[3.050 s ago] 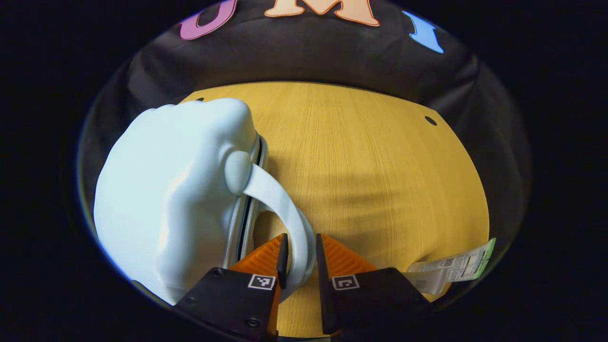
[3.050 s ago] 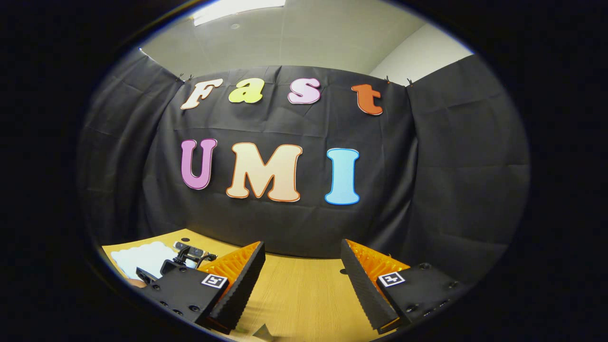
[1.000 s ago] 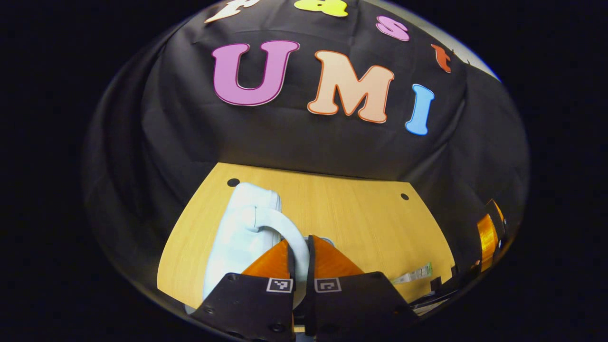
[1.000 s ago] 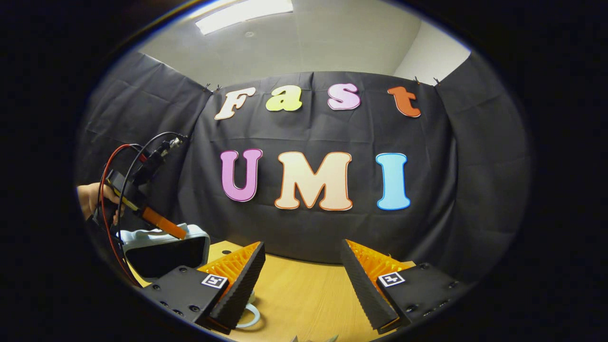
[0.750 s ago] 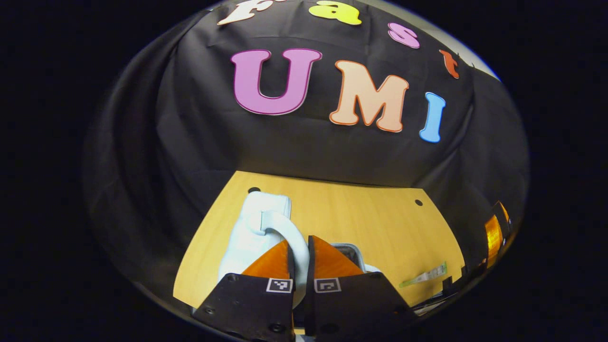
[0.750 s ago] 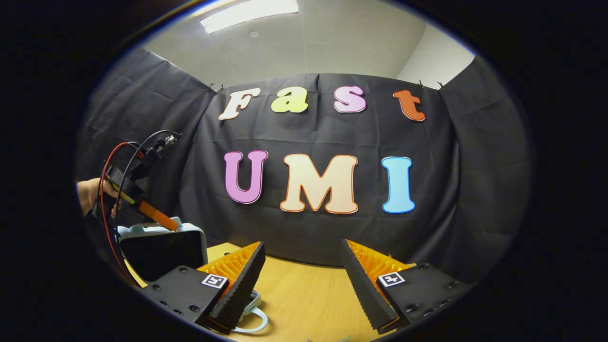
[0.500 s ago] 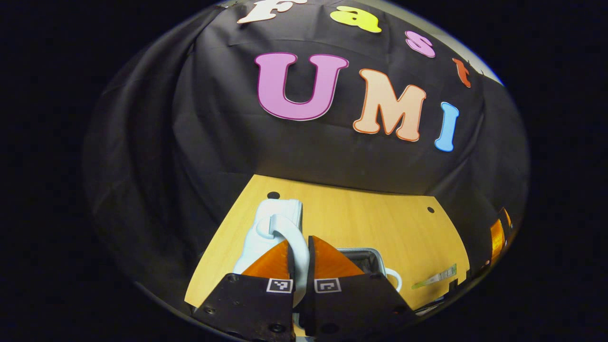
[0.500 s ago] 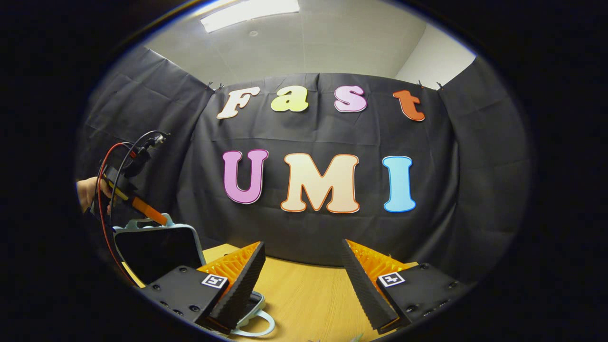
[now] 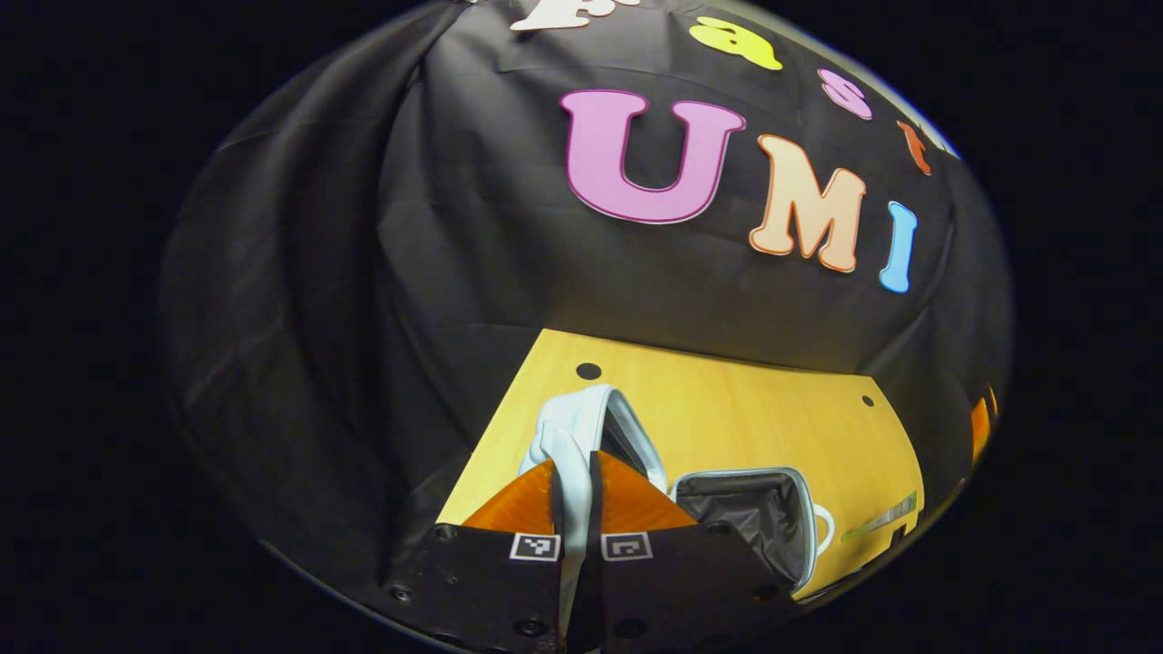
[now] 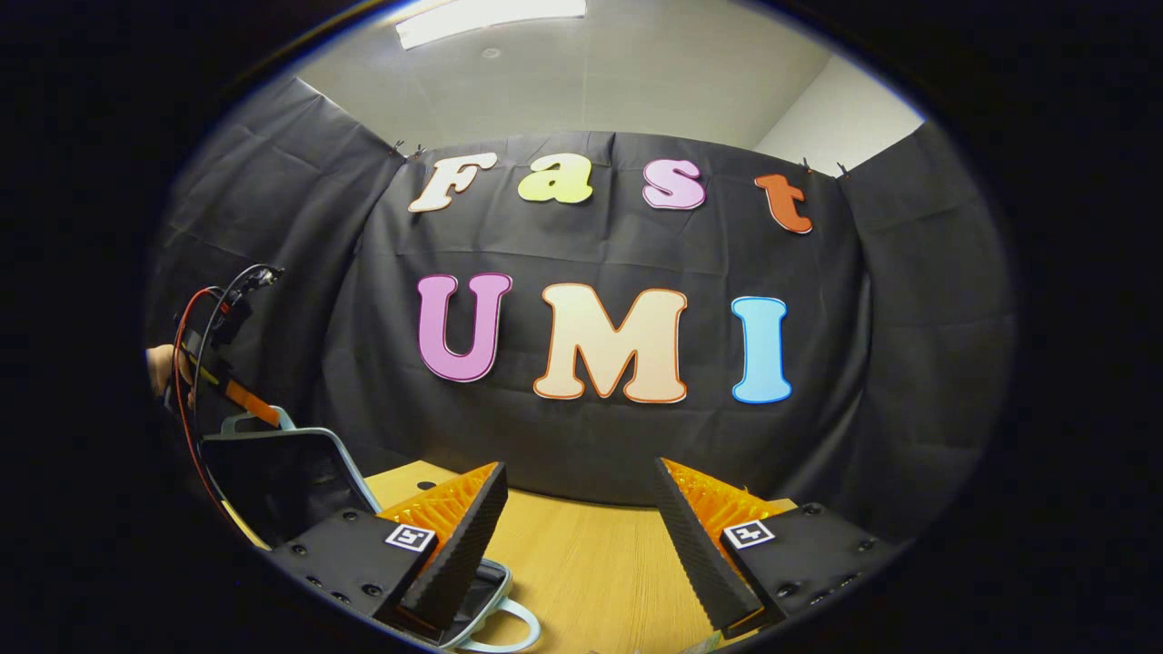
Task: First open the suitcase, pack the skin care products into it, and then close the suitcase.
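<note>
Left gripper view, and we start at the left edge of the desk (image 9: 727, 409), where the suitcase lid (image 9: 581, 427) stands raised, its pale handle (image 9: 574, 490) pinched tight between the fingers of the left gripper (image 9: 574, 486), jaws nearly together with only the strap between them. Just right of the lid lies the suitcase's lower half (image 9: 750, 513), flat on the desk, dark-lined and, as far as I can make out, with nothing in it yet; its own small loop handle (image 9: 822, 527) points toward the desk's right edge. Further right again, close to the right edge, lies a slim tube-like product (image 9: 881, 520), long axis running roughly left to right, well apart from the open shell. Over to the right gripper view: at far left a hand (image 10: 164, 368) holds the other tool up at the top of the lid (image 10: 273, 481), and the right gripper (image 10: 577, 536) hangs with fingers spread wide, gripping nothing, over bare desk. That's the key line-up, I'd say: the product sits on the right side, so the free right gripper looks the nearer one to fetch it and carry it leftward into the shell.
</note>
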Motion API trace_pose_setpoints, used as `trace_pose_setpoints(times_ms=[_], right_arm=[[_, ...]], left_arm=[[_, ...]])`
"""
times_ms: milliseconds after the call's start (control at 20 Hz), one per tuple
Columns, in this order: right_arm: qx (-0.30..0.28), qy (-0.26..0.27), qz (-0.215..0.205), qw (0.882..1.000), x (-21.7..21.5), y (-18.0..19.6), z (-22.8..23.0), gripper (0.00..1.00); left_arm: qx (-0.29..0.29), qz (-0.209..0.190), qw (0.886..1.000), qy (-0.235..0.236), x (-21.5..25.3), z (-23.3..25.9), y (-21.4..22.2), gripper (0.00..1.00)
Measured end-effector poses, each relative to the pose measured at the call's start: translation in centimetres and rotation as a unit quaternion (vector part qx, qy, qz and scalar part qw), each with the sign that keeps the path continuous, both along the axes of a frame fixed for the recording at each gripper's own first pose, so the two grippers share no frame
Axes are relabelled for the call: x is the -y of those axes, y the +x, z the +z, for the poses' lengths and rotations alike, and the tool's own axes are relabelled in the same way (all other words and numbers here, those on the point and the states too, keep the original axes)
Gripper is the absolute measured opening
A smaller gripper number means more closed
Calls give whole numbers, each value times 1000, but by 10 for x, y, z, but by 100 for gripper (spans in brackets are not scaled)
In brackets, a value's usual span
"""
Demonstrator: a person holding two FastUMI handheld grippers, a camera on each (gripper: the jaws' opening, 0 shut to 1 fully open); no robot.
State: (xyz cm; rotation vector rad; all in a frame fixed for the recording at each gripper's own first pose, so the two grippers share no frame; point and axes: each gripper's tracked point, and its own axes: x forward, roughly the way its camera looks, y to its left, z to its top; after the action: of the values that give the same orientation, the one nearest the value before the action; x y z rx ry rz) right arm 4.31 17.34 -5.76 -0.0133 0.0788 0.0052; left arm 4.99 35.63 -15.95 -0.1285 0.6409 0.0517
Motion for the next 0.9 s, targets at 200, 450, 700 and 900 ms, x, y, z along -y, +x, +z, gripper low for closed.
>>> trace_pose_setpoints(times_ms=[200,450,700,900], right_arm=[[-3,-13,-1,1000,-7,2,-1,99],[-9,-22,-5,1000,-10,0,-3,98],[-14,-25,-6,1000,-13,1,-2,98],[-20,-27,-5,999,-15,3,-6,100]], left_arm=[[-18,38,999,-10,-41,-26,-6,2],[-25,79,996,-29,-77,-60,-1,2],[-60,109,992,-33,-105,-111,-9,2],[-84,129,988,-20,-121,-143,-16,2]])
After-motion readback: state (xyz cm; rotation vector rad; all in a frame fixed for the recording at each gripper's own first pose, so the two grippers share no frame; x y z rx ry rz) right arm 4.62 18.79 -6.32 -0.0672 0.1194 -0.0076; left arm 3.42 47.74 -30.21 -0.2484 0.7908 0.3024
